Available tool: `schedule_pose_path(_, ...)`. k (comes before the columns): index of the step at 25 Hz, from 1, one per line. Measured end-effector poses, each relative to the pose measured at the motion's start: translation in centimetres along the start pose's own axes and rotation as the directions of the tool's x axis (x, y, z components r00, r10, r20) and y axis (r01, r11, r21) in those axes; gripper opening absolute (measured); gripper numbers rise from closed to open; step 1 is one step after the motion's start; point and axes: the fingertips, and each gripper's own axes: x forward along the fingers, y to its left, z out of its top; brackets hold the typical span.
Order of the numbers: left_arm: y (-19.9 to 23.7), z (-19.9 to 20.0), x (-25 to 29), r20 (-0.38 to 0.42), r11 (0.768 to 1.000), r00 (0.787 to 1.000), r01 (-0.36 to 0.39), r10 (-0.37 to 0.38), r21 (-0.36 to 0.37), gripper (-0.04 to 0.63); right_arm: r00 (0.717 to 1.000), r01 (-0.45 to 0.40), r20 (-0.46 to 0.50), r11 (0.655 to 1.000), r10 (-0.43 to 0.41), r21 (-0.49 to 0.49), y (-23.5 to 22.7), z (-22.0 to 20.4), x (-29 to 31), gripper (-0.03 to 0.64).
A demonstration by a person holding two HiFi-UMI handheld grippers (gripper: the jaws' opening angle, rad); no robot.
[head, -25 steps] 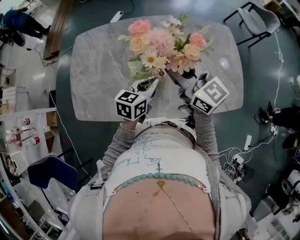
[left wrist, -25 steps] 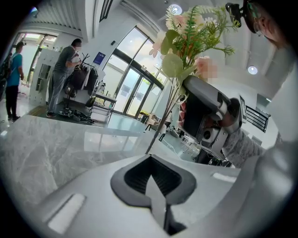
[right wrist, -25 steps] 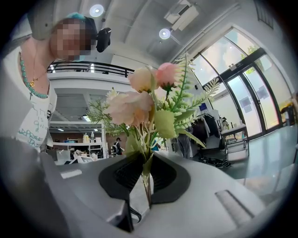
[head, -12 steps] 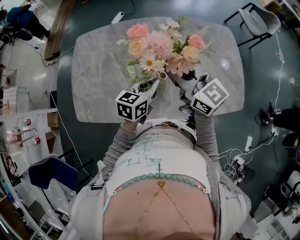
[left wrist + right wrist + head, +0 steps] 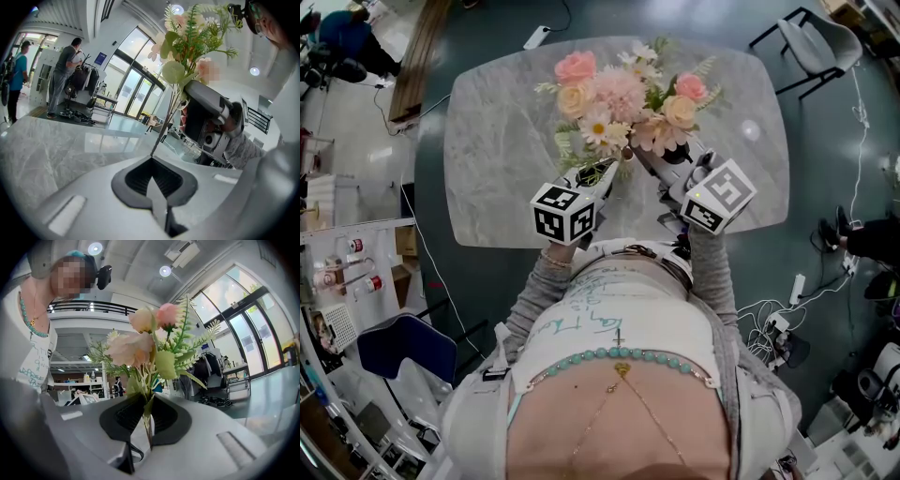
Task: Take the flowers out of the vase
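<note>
Grey marble-look oval table (image 5: 487, 150) lies under both grippers. The bunch of pink, peach and white flowers (image 5: 623, 94) is just ahead of and above the tips. Right gripper (image 5: 147, 411) is roughly level, clamped nearly closed on the green stem bundle (image 5: 149, 394), probably the lifting grip. Left gripper (image 5: 151, 161) is tilted down, pinched closed on one thin dark stem (image 5: 164, 126), likely steadying it. Can't make out the vase.

right claw (image 5: 146, 412) clamped on flower stems (image 5: 150, 381), pink blooms (image 5: 131, 348), green leaves (image 5: 165, 364)

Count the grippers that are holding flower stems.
2. The left gripper pinches one thin stem on the bouquet's left; the right gripper clamps a bundle of stems on its right.
</note>
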Motion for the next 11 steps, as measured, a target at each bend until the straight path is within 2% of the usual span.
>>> schedule_pose_path(11,-0.06,-0.27,0.54,-0.017,1.0,1.0,0.002,-0.002,0.002,0.0,1.0,-0.008,-0.015,1.0,0.008,0.011,-0.3,-0.48,-0.04,0.067)
